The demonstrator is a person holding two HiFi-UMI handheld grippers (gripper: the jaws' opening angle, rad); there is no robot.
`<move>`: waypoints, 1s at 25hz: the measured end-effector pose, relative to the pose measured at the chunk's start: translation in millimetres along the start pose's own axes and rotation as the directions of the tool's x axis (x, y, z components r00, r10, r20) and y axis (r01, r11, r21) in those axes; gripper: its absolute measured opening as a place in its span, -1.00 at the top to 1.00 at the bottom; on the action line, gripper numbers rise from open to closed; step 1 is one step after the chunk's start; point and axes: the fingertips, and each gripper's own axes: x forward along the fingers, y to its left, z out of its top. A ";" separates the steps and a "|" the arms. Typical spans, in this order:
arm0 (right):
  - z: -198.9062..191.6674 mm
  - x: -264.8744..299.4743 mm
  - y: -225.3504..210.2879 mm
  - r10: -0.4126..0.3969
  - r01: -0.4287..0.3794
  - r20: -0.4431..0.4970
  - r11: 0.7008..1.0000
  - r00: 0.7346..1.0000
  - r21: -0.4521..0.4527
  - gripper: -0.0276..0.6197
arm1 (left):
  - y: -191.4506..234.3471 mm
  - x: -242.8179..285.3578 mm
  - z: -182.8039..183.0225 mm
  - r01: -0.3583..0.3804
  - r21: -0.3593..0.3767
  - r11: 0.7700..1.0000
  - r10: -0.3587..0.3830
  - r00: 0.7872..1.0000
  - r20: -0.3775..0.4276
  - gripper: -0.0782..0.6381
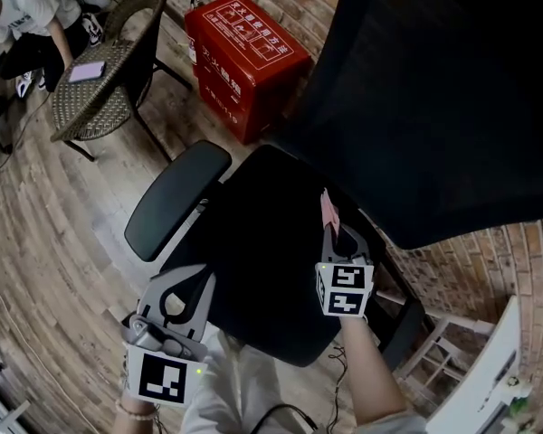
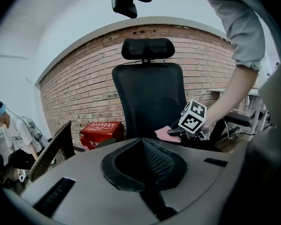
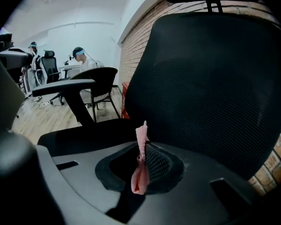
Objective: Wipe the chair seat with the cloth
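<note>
Right gripper (image 1: pixel 333 242) clamped on pink cloth (image 1: pixel 328 211), over rear right of chair seat (image 1: pixel 253 251); contact unclear. Left gripper (image 1: pixel 183 283) jaws together, empty, at seat front. Judging: wipe barely begun, most of seat left.

Both tools are grey plastic shells: left gripper (image 1: pixel 188 283), right gripper (image 1: pixel 331 229). We note black ribbed pads (image 2: pixel 157 158) inside the jaws and a white cube (image 1: pixel 346 288) of black square markers on each. Green light (image 1: pixel 199 370) on the left cube. We wear a light grey short sleeve (image 2: pixel 239 32). Black cable (image 1: pixel 281 414).
</note>
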 end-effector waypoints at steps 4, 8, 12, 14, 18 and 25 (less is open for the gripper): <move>-22.3 23.4 -15.0 -0.057 0.056 -0.055 0.998 0.997 -0.012 0.74 | -3.7 11.9 -9.9 0.025 -0.008 1.000 -0.025 1.000 0.004 0.73; -39.6 41.3 -28.9 -0.134 0.133 -0.097 0.991 0.986 -0.014 0.74 | -3.2 19.3 -22.7 0.033 -0.018 0.999 -0.033 0.999 0.002 0.73; -50.1 59.1 -33.4 -0.168 0.169 -0.118 0.986 0.979 0.006 0.74 | 0.7 21.2 -36.7 0.042 -0.012 0.999 -0.042 0.999 -0.004 0.73; -52.7 69.1 -32.9 -0.165 0.170 -0.126 0.985 0.978 0.032 0.74 | 4.2 20.7 -43.0 0.040 -0.016 0.999 -0.040 0.999 -0.010 0.73; -54.1 86.5 -27.3 -0.138 0.151 -0.135 0.984 0.981 0.091 0.74 | 8.0 17.4 -50.1 0.033 -0.027 0.999 -0.033 0.999 -0.013 0.73; -53.3 120.5 14.2 -0.020 0.041 -0.169 0.992 0.985 0.123 0.74 | 8.4 10.8 -57.8 0.035 -0.040 0.999 -0.036 0.999 -0.010 0.73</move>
